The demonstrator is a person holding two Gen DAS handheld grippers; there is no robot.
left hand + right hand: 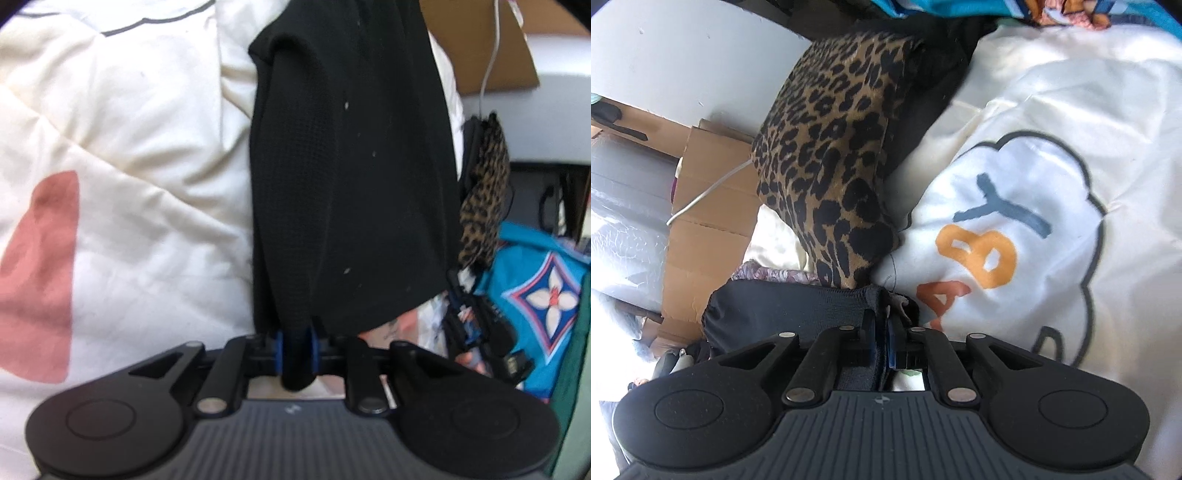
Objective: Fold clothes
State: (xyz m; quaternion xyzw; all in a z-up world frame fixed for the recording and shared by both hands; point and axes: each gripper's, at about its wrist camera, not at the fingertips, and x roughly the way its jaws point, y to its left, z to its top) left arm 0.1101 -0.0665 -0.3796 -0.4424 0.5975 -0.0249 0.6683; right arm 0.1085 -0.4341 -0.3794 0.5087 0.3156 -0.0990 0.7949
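1. I am working over a cream quilted bedspread with a pink patch; behind it I see brown cardboard boxes, a white cable and a pale wall.
2. On the bedspread, a white cloud print outlined in grey carries letters; I can read a grey "Y", an orange "B" and part of a red-orange "A".
3. My left gripper is clamped on a bunched fold of the black waffle-knit garment, which stretches away from the blue pads over the bedspread.
4. My right gripper pinches dark fabric between its closed pads; I take it for the same garment.
5. A folded leopard-print cloth lies just beyond the right gripper, beside the cloud print.
6. A turquoise fabric with a white flower in a diamond sits at the right edge of the left view.
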